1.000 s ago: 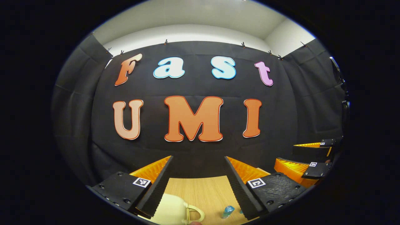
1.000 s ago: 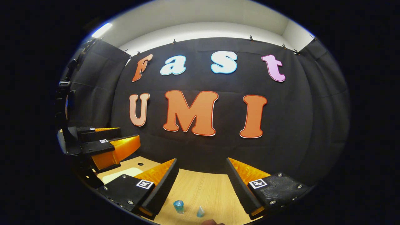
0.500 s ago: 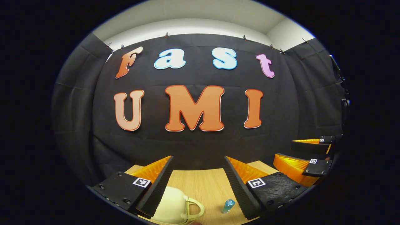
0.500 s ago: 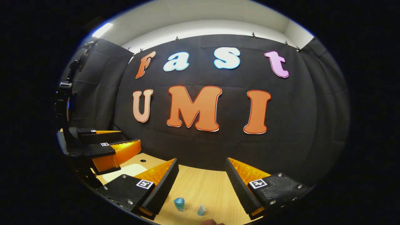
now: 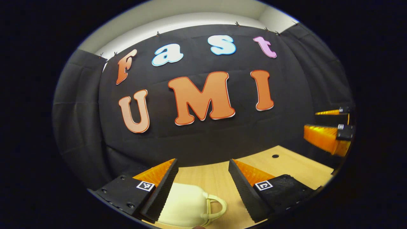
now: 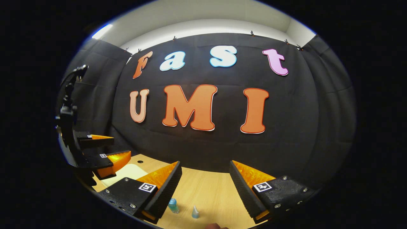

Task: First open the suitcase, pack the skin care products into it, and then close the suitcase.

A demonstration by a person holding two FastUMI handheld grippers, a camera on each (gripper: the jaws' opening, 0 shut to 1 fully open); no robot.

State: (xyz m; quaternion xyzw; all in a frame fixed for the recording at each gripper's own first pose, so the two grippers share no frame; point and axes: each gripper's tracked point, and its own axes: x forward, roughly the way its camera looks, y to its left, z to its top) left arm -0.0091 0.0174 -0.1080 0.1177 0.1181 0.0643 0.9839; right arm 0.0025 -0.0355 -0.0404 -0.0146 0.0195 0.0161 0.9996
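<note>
While the left gripper [image 5: 202, 186] hangs wide open with nothing held, a cream suitcase [image 5: 186, 206] with its handle lies on the table [image 5: 286, 165] just below and between its fingers, against the left one. The right gripper [image 6: 205, 187] is likewise spread and empty, with a blue bottle [image 6: 173, 205] by its left finger and a small cone-shaped cap [image 6: 195, 212] between the fingers, both standing on the wood. Farther left in the right gripper view, the left gripper sits over the suitcase.

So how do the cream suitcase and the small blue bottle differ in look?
The cream suitcase is opaque, broad and rounded, with a loop handle; the small blue bottle is translucent, slim and stands upright. The suitcase is far bulkier than the bottle. Both rest on the wooden table.
</note>
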